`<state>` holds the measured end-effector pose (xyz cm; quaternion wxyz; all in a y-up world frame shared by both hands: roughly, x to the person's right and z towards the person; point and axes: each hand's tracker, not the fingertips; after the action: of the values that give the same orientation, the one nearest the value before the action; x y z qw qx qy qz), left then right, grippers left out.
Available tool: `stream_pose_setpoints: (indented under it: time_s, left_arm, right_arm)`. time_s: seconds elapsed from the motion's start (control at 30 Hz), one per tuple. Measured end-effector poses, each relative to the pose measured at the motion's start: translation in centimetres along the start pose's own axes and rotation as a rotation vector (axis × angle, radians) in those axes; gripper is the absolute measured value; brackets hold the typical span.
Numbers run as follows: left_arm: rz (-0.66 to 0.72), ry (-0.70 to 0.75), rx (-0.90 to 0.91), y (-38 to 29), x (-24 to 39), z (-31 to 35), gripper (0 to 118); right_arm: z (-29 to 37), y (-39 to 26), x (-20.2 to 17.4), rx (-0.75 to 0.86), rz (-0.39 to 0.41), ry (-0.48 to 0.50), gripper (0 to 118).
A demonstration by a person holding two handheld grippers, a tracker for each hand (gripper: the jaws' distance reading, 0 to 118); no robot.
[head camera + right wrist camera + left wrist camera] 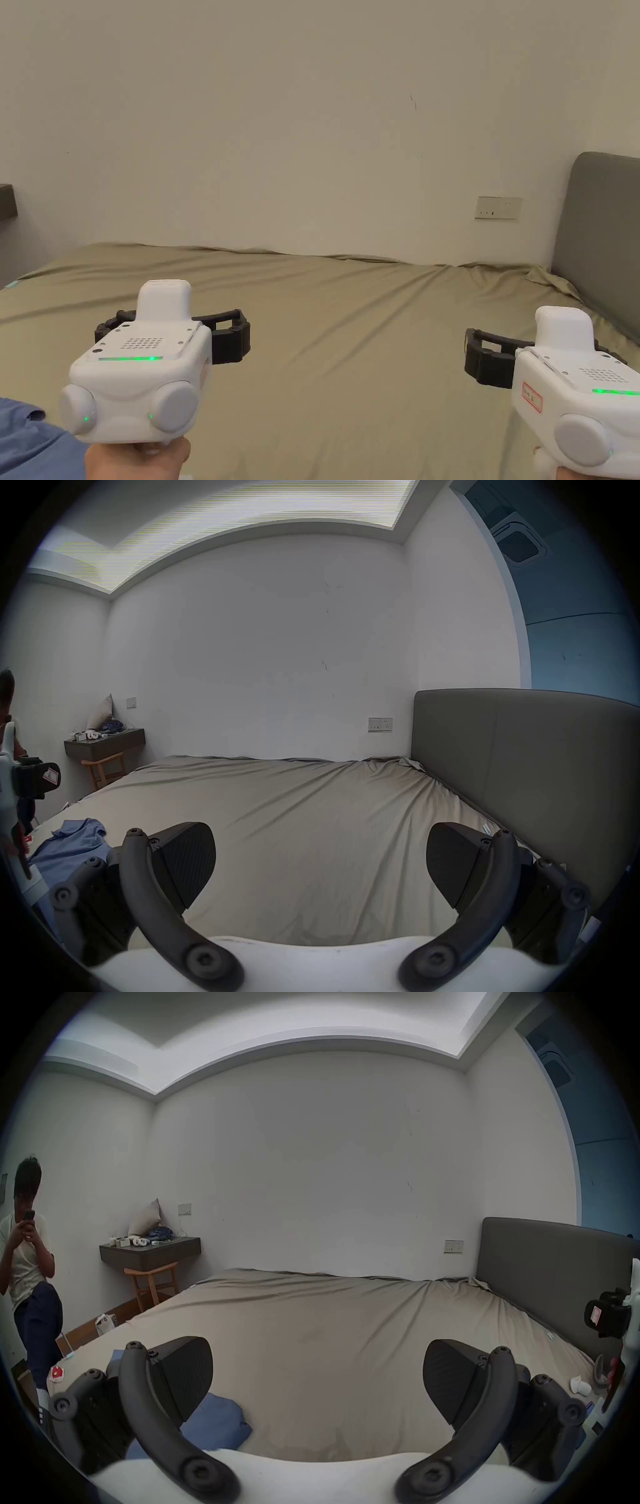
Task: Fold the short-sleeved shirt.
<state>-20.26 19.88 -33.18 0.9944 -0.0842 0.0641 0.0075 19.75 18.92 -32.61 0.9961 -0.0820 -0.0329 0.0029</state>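
Both jaws spread wide, empty: left gripper [172, 334] lower left, right gripper [537, 362] lower right, held level over the bed [350, 325], I guess staged before reaching. Blue shirt [69, 843] lies crumpled lower left, unfolded, untouched.

The head view looks level across the bed [350, 325] toward the wall [312, 125]. Both gripper views sit low behind their spread jaws, sharing bed, wall and headboard [519, 774] ahead.

Shirt [69, 843] on bed [294, 809] left side, headboard [519, 774] at right.
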Motion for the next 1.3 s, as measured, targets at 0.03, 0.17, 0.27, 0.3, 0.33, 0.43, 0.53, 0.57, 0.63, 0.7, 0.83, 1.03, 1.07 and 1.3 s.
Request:
stream_pose_setpoints:
  time_s: [0.03,0.17,0.27,0.3,0.33,0.43,0.53,0.57,0.63,0.7,0.83,1.03,1.07,1.3]
  left_arm:
    - [0.001,-0.002,0.002,0.0,0.0,0.0,118]
    - [-0.01,0.015,0.009,0.1,-0.1,0.1,118]
    - [-0.005,0.014,-0.008,0.0,-0.1,0.0,118]
    - [-0.003,0.012,-0.006,0.0,-0.1,0.0,118]
    - [-0.002,0.004,-0.002,-0.1,-0.2,0.1,118]
    - [-0.01,0.007,-0.006,-0.2,-0.1,0.0,118]
    - [-0.01,0.003,-0.009,-0.2,-0.2,-0.1,118]
    - [-0.009,0.001,-0.009,-0.2,-0.2,-0.1,118]
    - [-0.009,0.0,-0.006,-0.1,-0.2,-0.1,118]
    - [-0.013,0.001,-0.004,0.0,-0.2,-0.2,118]
    - [-0.006,0.007,-0.012,0.4,0.0,-0.4,118]
    - [-0.022,0.0,-0.014,0.3,0.7,-0.6,118]
    - [-0.024,-0.003,-0.015,0.3,0.8,-0.6,118]
    - [-0.022,-0.019,0.006,0.3,1.1,-0.4,118]
  right_arm:
    - [0.0,0.1,0.0,0.002,0.0,-0.004,118]
    - [0.1,0.2,0.0,0.005,0.005,-0.004,118]
    - [0.1,0.0,-0.1,0.002,0.021,-0.004,118]
    - [0.0,-0.1,-0.1,0.001,0.026,-0.004,118]
    - [-0.1,-0.2,-0.1,-0.001,0.029,-0.001,118]
    - [-0.2,-0.3,-0.1,-0.004,0.029,-0.003,118]
    - [-0.3,-0.3,-0.1,-0.005,0.021,-0.006,118]
    - [-0.4,-0.2,-0.1,-0.005,0.019,-0.003,118]
    - [-0.5,-0.1,-0.2,-0.006,0.02,-0.002,118]
    - [-0.6,-0.1,-0.2,-0.002,0.023,0.0,118]
    - [-1.0,0.1,-0.4,-0.011,0.036,0.01,118]
    - [-1.4,0.4,-0.2,-0.014,0.021,0.009,118]
    - [-1.5,0.5,-0.1,-0.017,0.017,0.006,118]
    - [-1.2,0.5,-0.1,0.012,0.034,0.004,118]
